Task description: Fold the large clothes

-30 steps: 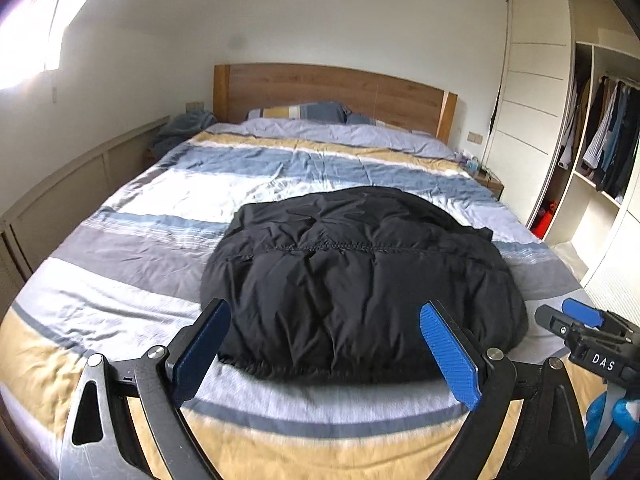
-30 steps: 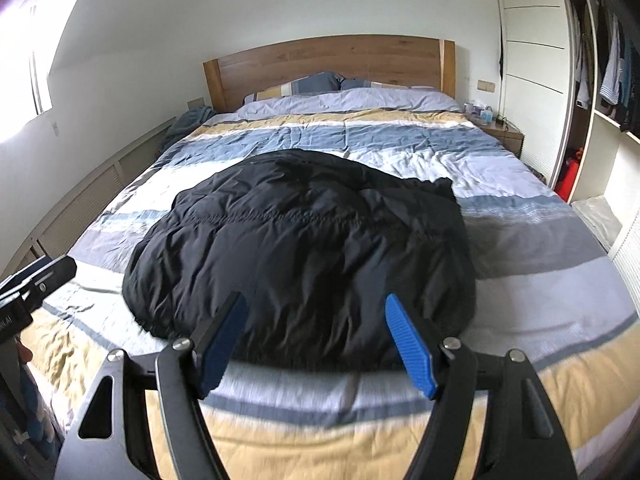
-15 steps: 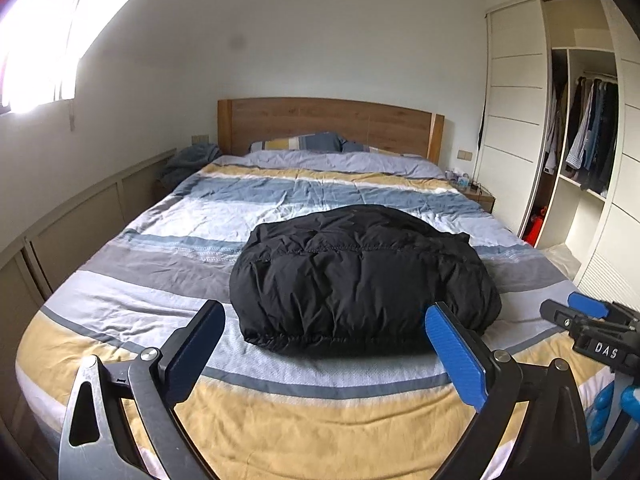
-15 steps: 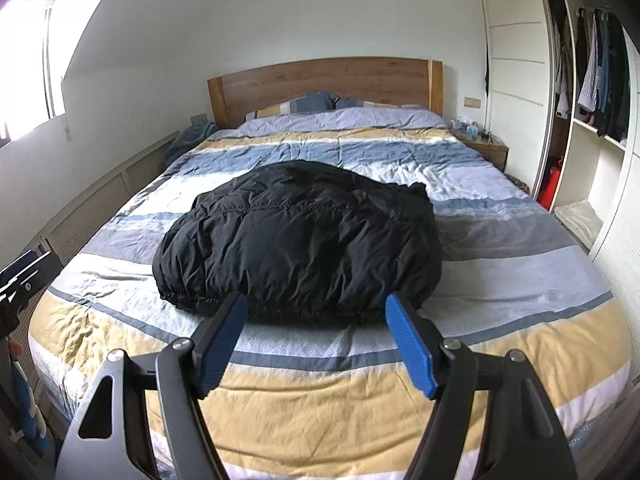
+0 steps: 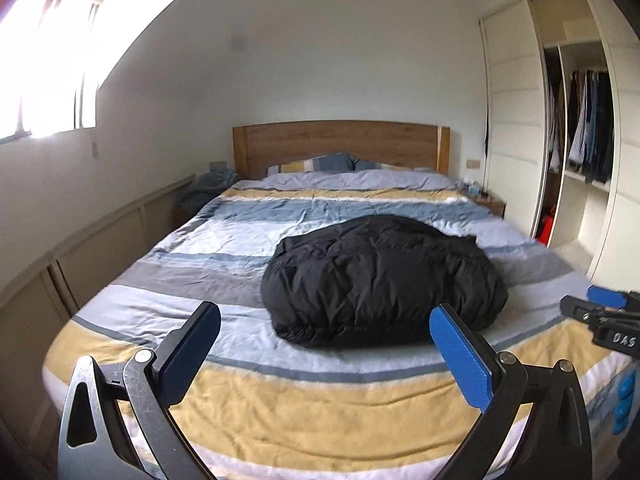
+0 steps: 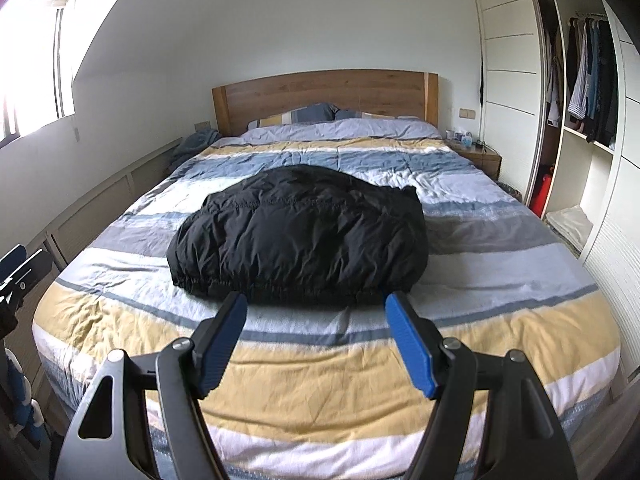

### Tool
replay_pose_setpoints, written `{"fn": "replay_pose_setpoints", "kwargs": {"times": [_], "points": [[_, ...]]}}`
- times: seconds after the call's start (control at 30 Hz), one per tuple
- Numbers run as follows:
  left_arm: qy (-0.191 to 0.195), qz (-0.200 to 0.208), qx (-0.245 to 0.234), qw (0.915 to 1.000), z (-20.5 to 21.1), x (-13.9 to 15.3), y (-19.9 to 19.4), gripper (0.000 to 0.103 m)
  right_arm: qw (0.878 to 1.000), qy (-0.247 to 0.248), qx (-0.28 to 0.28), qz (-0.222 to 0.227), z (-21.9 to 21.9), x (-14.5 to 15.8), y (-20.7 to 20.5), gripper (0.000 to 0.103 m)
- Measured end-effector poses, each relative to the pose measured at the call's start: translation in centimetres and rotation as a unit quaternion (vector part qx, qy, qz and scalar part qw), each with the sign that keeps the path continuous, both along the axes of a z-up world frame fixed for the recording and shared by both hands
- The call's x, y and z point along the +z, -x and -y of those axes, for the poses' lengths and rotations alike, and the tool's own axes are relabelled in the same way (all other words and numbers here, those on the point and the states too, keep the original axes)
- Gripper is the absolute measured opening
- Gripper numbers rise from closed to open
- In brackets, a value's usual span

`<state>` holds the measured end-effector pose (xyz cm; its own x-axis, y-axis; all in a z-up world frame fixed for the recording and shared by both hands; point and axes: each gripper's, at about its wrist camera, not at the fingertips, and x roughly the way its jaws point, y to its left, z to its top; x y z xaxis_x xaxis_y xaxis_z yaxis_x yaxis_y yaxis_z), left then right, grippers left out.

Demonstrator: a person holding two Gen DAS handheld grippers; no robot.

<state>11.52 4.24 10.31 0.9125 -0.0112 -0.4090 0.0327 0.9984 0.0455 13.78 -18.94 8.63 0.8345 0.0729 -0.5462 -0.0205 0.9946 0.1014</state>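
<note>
Across the striped blue, grey and yellow bed (image 6: 320,384) lies a folded black puffy jacket (image 6: 298,236), apart from the left gripper (image 5: 324,344), its empty fingers still opening wide, and the right gripper (image 6: 316,340), its fingers parted and empty.

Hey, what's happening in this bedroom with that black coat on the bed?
A person holds a two-finger gripper in each hand, both aimed at the bed from its foot end. A black puffer jacket lies folded into a compact bundle on the striped duvet. Neither gripper touches it: the left gripper has its jaws opening with nothing between them, and the right gripper is open and empty. The fold looks finished.
</note>
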Motion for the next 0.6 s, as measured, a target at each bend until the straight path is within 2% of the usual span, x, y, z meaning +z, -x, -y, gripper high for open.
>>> {"fn": "replay_pose_setpoints", "kwargs": {"times": [0.27,0.6], "points": [[0.007,-0.018,-0.014,0.9997,0.8,-1.9,1.9,0.103,1.000,0.000,0.000,-0.020,0.3,-2.7,2.1,0.071],[0.018,-0.021,-0.029,0.9992,1.5,-2.5,3.2,0.103,1.000,-0.003,-0.001,-0.023,0.8,-3.7,3.5,0.071]]}}
